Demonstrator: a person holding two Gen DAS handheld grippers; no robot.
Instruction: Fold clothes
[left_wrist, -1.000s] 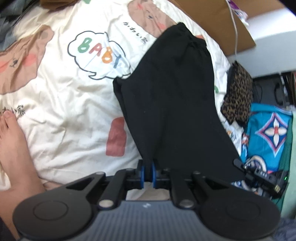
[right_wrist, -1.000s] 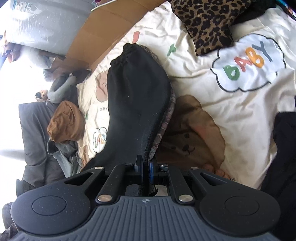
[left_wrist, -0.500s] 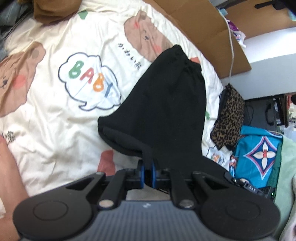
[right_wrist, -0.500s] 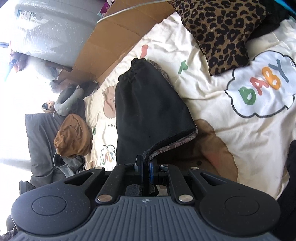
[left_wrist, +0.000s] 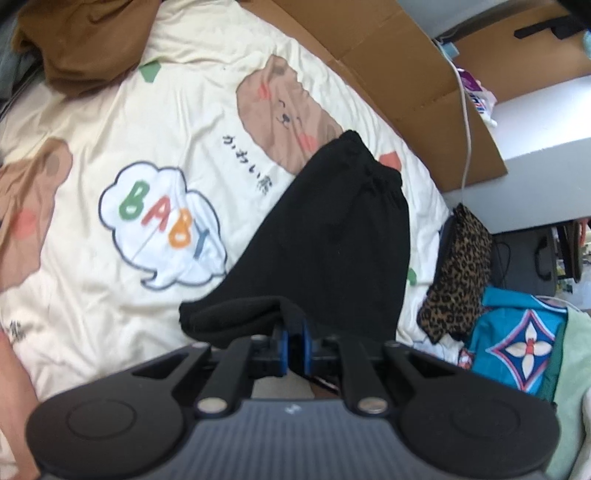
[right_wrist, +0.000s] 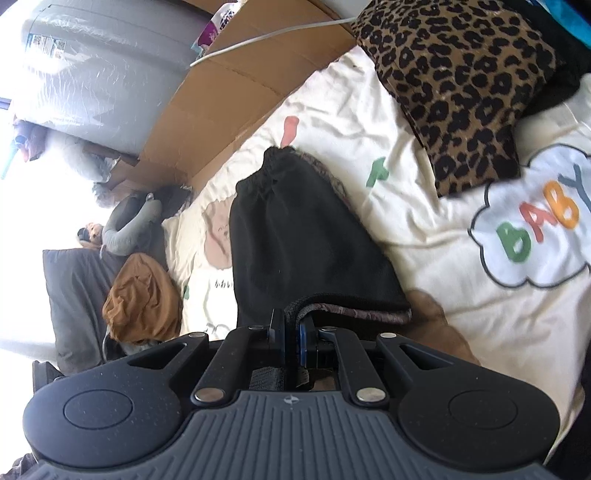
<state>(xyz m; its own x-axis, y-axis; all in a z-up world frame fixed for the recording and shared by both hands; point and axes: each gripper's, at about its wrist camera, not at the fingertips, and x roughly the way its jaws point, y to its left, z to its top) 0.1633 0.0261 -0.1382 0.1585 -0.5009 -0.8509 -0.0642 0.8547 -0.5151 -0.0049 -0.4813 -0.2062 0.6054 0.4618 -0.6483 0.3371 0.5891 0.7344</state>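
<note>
Both grippers are pinched tight on the same piece of clothing. The left gripper (left_wrist: 294, 341) has its blue-lined jaws closed on a rolled edge of the black garment (left_wrist: 332, 251), and from there the cloth runs away across the bed to its gathered, elastic-looking end near the far side. The right gripper (right_wrist: 291, 338) is likewise clamped on the garment's (right_wrist: 295, 243) hem, where the fabric is doubled back on itself so that a strip of greyish patterned lining shows along the fold. The near end is lifted by both grippers, while the far end rests on the cream duvet (left_wrist: 110, 155) with its bear pictures and a speech bubble reading "BABY" (left_wrist: 162, 225).

As for things that could hold something, I see only flattened brown cardboard (left_wrist: 388, 74) propped along the far edge of the bed. It looks like a box opened out, and I cannot tell whether anything is in it. A white cable (left_wrist: 466, 122) hangs across it.

Beside the garment, toward the bed's edge, lies a leopard-print cloth (left_wrist: 458, 273), with a blue patterned fabric (left_wrist: 517, 339) just beyond it. A rumpled brown garment (left_wrist: 81, 40) sits at the duvet's far corner. In the right wrist view that same brown bundle (right_wrist: 140, 299) lies next to some grey clothing (right_wrist: 74, 302), and a large shiny silver wrapped bulk (right_wrist: 103, 62) stands behind the cardboard.
</note>
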